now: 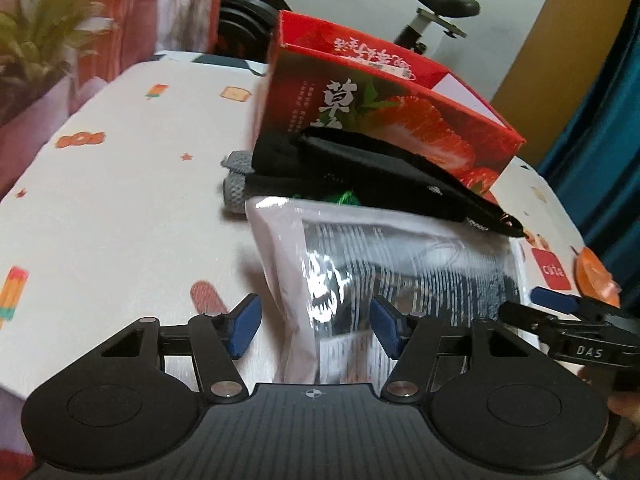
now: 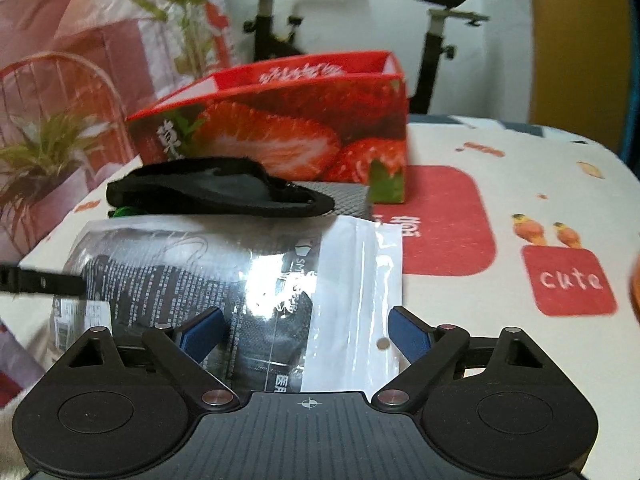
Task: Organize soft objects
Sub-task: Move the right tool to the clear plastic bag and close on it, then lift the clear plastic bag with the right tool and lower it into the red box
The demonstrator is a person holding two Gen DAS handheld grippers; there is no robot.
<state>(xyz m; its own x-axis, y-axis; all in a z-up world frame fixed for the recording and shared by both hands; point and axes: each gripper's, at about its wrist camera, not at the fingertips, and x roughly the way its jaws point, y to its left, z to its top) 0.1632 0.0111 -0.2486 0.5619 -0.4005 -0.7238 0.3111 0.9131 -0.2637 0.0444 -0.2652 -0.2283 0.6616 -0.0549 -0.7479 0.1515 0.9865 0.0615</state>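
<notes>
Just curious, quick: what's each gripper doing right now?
Left gripper: open, straddling the plastic packet's edge.
Right gripper: open around the packet's other end.

Evenly lit indoors; glared white on plastic bag [image 2: 280, 280]; blurred by motion, bent and darkened at fisheye corners.

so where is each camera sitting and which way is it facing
Left wrist: rides on the left gripper, facing forward and down over the plastic pouch toward the strawberry box; its own open jaws show, plus the right gripper entering at the right edge.
Right wrist: rides on the right gripper, facing the same pouch and box; its open jaws straddle the pouch's edge.
Shared: pouch, box, black fabric item, patterned tablecloth.
</notes>
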